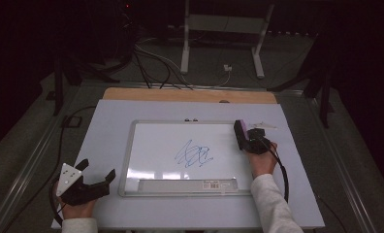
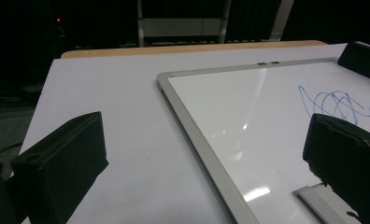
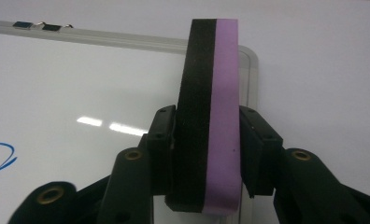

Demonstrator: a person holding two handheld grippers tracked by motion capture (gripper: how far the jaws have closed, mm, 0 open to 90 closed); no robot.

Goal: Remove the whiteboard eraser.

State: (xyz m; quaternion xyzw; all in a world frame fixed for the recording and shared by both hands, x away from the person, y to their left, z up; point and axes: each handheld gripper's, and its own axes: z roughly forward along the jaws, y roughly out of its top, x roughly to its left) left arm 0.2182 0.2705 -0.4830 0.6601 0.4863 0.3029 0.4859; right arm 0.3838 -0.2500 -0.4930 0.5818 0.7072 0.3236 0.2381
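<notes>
At the left, a wide strip of bare white surface (image 1: 107,121) is seen between the surface's left edge and the metal frame of the whiteboard (image 1: 146,145). The left claw (image 1: 94,175) is held over the near-left corner of the surface, just beside the whiteboard's lower left corner and apart from it. Its jaws are spread wide with nothing between them; in the left gripper view the whiteboard's frame runs through the gap.

Toward the middle, the whiteboard lies flat, and a blue scribble (image 1: 194,155) is drawn near its centre, with clean white room around it on every side. A shallow grey tray (image 1: 187,186) is set along the board's near edge (nothing but a small label can be made out on it). Beyond the board, a wooden strip (image 1: 190,95) borders the far edge of the surface.

At the right, the right claw (image 3: 206,156) is closed on an eraser (image 3: 209,116) with a black felt layer and a purple back, which is clamped on edge between the pads over the board's far right corner. Whether the eraser touches the board cannot be told. A narrower band of bare surface is left to the right of the frame.
</notes>
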